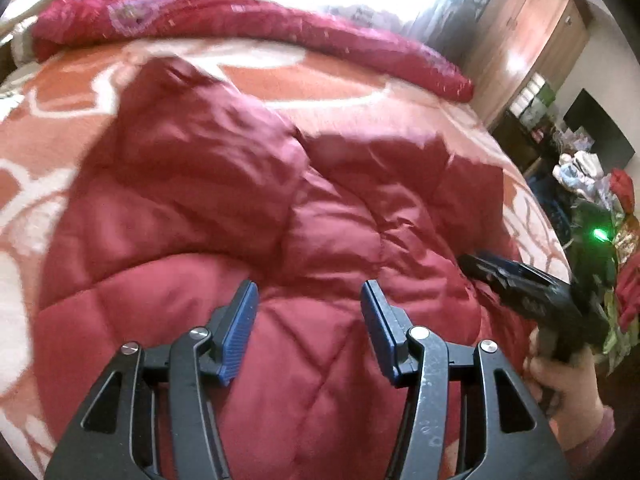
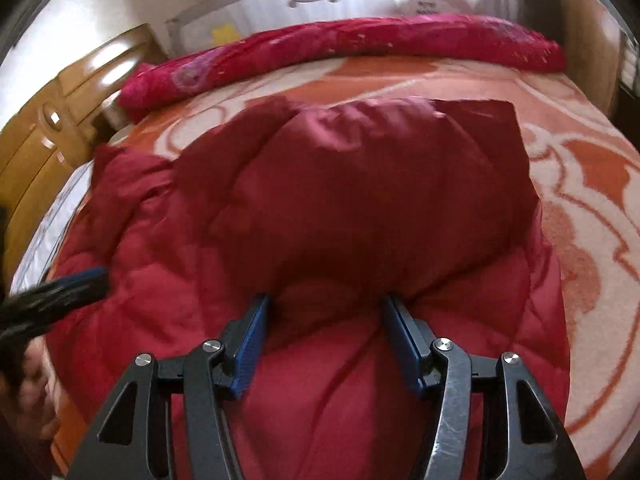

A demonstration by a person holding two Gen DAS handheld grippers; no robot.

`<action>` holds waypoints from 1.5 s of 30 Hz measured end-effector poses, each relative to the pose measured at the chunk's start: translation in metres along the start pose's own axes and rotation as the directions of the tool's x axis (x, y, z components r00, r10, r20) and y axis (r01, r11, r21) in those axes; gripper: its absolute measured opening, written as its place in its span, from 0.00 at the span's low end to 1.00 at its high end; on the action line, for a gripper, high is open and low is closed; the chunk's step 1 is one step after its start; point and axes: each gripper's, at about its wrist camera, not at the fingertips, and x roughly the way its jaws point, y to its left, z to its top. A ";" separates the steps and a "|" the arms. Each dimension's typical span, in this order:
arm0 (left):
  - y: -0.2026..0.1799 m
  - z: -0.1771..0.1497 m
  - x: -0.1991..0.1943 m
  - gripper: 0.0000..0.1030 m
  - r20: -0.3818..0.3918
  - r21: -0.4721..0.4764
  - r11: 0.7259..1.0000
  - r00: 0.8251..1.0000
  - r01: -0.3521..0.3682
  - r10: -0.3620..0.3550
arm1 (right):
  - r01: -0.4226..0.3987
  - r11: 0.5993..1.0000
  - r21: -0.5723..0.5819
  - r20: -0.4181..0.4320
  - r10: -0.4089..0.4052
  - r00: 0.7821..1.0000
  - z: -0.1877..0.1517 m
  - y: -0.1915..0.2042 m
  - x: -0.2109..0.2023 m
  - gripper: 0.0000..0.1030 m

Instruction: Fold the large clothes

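Observation:
A dark red quilted coat (image 1: 248,208) lies spread on the bed, its upper part folded over into a thick puffy layer (image 2: 360,184). My left gripper (image 1: 309,286) hovers over the coat's near quilted panel, open, with nothing between its blue pads. My right gripper (image 2: 327,300) is open too, its tips at the near edge of the folded layer, and the pads do not press on the cloth. The right gripper (image 1: 476,264) also shows in the left wrist view, held in a hand (image 1: 568,392) at the coat's right side. In the right wrist view the left gripper (image 2: 80,280) is a blur at the left.
The bed carries an orange and cream patterned blanket (image 1: 320,80). A rolled pink-red quilt (image 1: 240,16) runs along its far edge. A wooden wardrobe (image 1: 528,28) and piled clutter (image 1: 600,200) stand to the right, and a wooden headboard (image 2: 40,140) stands beside the bed.

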 end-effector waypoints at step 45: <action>0.070 -0.033 -0.050 0.63 0.057 -0.071 0.992 0.992 -0.106 0.110 | -0.136 0.986 0.099 0.092 0.127 0.988 -0.032 -0.046 -0.056 0.70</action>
